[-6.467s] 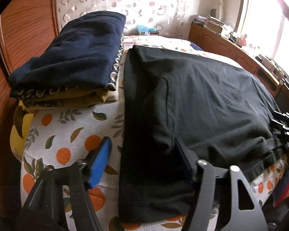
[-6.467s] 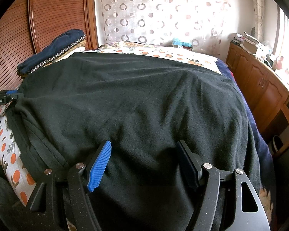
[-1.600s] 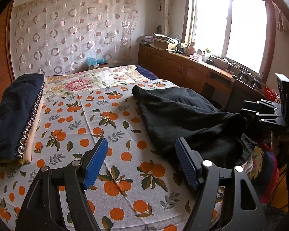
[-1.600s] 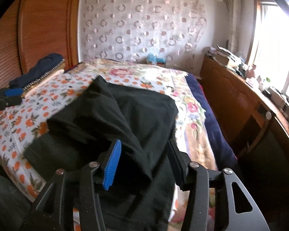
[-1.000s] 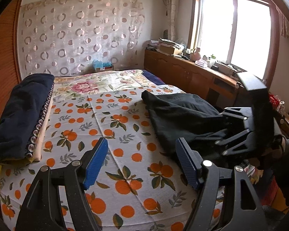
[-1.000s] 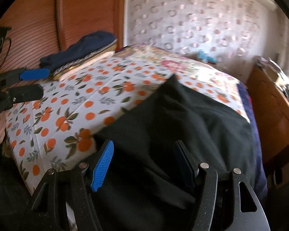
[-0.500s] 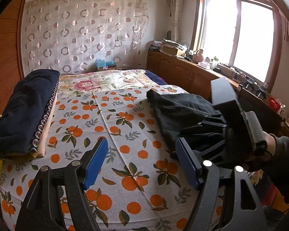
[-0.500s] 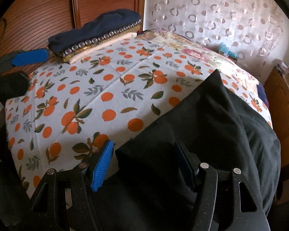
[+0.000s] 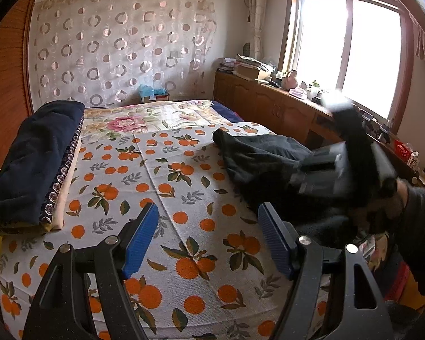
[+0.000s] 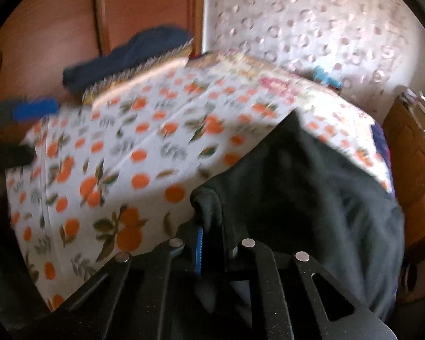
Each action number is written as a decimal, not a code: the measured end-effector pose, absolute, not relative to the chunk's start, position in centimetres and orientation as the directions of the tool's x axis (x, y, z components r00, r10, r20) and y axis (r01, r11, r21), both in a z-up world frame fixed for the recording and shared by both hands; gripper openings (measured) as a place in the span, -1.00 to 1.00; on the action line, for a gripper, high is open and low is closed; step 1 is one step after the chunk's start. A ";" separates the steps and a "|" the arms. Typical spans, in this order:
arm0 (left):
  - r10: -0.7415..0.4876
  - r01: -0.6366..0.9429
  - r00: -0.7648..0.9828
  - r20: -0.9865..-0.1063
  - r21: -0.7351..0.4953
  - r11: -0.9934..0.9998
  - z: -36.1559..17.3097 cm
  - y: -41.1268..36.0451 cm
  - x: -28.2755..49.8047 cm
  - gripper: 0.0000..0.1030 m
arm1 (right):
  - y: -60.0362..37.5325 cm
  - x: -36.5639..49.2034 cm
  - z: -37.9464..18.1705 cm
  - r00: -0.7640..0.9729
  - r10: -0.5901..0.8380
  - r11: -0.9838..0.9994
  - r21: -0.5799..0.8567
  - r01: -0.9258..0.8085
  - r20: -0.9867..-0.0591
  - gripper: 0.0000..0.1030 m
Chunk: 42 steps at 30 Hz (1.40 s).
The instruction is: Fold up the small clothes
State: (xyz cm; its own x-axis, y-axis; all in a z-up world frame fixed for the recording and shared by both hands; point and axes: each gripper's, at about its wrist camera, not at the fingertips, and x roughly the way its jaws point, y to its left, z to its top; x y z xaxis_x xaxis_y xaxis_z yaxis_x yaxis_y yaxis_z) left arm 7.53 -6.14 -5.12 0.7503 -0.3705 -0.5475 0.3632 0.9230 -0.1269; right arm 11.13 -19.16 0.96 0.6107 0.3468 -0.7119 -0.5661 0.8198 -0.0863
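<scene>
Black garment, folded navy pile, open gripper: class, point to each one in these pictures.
black garment [image 9: 257, 155], left wrist view, upper crumpled surface.
folded navy pile [image 9: 34, 155], left wrist view, top layer.
left gripper [image 9: 209, 240], left wrist view, midway between its fingers.

The orange-print bedspread [image 9: 184, 198] lies open between the stacked blankets [image 9: 34, 158] and the black garment [image 9: 263, 158].

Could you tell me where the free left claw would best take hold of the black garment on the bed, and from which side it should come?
Take the black garment at its near edge, the dark hem just beyond the left claw, coming from the bare orange-print sheet. That edge lies exposed on the sheet, while the right claw already pinches a bunched fold at the bed's near right corner.
</scene>
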 end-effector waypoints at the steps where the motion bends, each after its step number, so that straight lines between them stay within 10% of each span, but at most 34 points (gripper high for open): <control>1: -0.371 0.364 0.749 -0.548 -0.127 0.923 -5.1 -6.2 7.5 0.43 | -19.9 11.3 1.9 0.630 0.351 0.832 -0.079 -0.549 -0.693 -0.82; 18: -0.393 0.398 0.720 -0.572 -0.124 0.909 -5.7 -7.6 7.5 0.43 | -32.9 23.5 5.4 0.753 -0.154 0.977 -0.212 0.019 -0.640 -0.65; 42: -0.451 0.501 0.644 -0.617 -0.104 0.859 -7.1 -13.6 6.4 0.43 | -33.4 3.0 1.6 0.699 0.179 0.968 -0.004 -0.251 -0.693 -0.14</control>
State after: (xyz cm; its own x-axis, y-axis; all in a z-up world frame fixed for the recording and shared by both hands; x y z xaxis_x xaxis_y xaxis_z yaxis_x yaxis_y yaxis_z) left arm 6.41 -13.58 -7.12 0.6444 -0.4511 -0.6174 0.5014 0.8589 -0.1043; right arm 2.99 -33.37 1.59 0.6987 0.1786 -0.6928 -0.2514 0.9679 -0.0040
